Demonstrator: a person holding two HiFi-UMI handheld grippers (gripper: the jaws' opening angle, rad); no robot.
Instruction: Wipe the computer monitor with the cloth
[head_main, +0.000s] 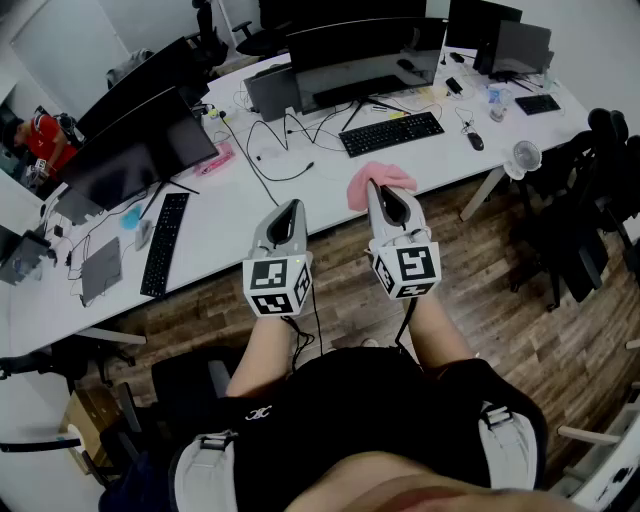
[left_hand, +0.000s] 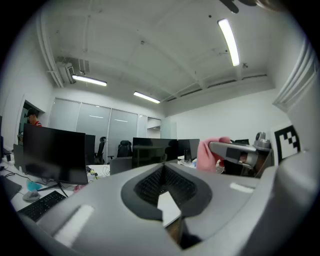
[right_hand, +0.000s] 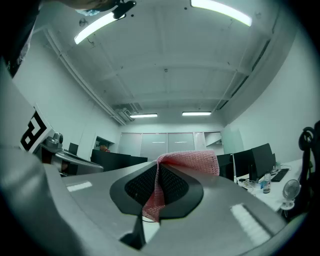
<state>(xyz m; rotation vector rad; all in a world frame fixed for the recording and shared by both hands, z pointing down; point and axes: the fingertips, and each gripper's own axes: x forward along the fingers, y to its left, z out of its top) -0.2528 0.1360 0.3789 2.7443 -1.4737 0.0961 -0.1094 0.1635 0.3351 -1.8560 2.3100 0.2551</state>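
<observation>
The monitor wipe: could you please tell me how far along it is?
Done: the pink cloth is picked up and clamped in the right hand-held gripper. In hand: it hovers over the near edge of the desk, beside the left hand-held gripper, which is shut and empty. Left: the cloth is well short of the wide monitor, so all the wiping is yet to do.

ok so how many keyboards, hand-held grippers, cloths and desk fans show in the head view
keyboards: 3
hand-held grippers: 2
pink cloth: 1
desk fan: 1
total: 7
</observation>
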